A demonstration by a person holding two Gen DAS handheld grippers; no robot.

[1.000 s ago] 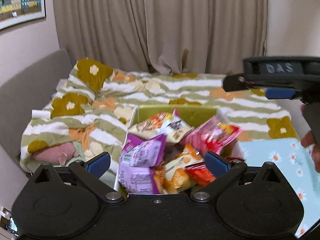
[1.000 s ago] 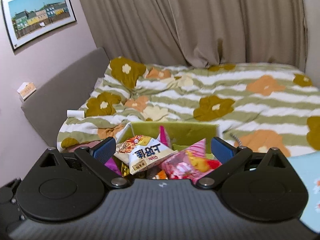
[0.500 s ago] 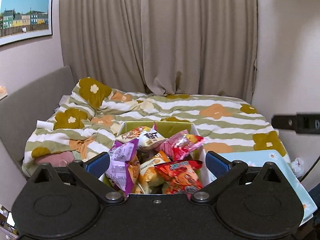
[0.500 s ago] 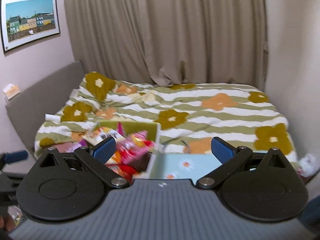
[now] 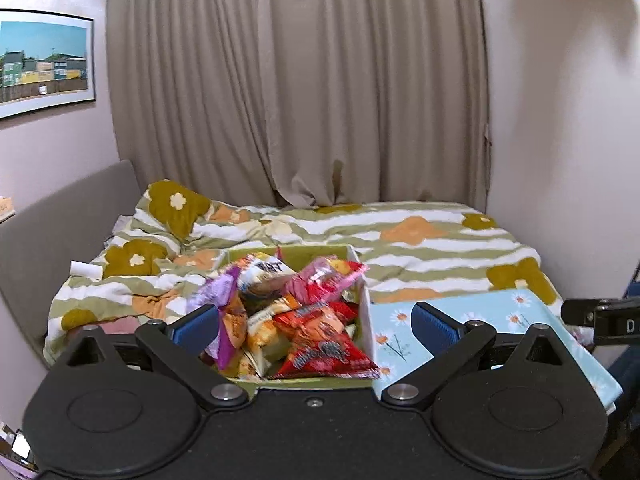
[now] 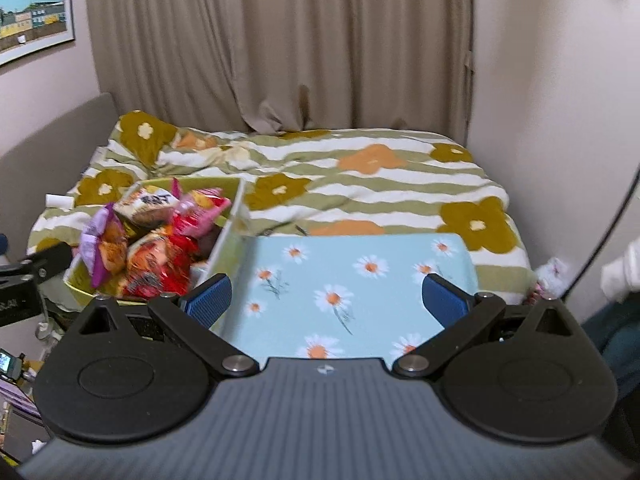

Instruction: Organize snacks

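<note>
A green box (image 5: 362,300) (image 6: 224,240) full of snack packets sits on the bed's near edge. On top lie a red packet (image 5: 326,350) (image 6: 154,268), a purple packet (image 5: 218,292) (image 6: 94,240), a pink packet (image 5: 324,280) and a white-orange packet (image 6: 148,202). To the box's right lies a light blue daisy-print lid (image 5: 472,320) (image 6: 352,280). My left gripper (image 5: 314,326) is open, hovering before the box. My right gripper (image 6: 326,298) is open above the lid, with nothing between its fingers.
A striped flower-print duvet (image 6: 360,184) covers the bed. Beige curtains (image 5: 300,100) hang behind, with a grey headboard (image 5: 60,208) and a framed picture (image 5: 40,64) at left. A wall stands close on the right. A small white roll (image 5: 84,269) lies on the duvet.
Both grippers have pulled back and up from the box. The right gripper swung right, from over the snacks to over the blue lid.
</note>
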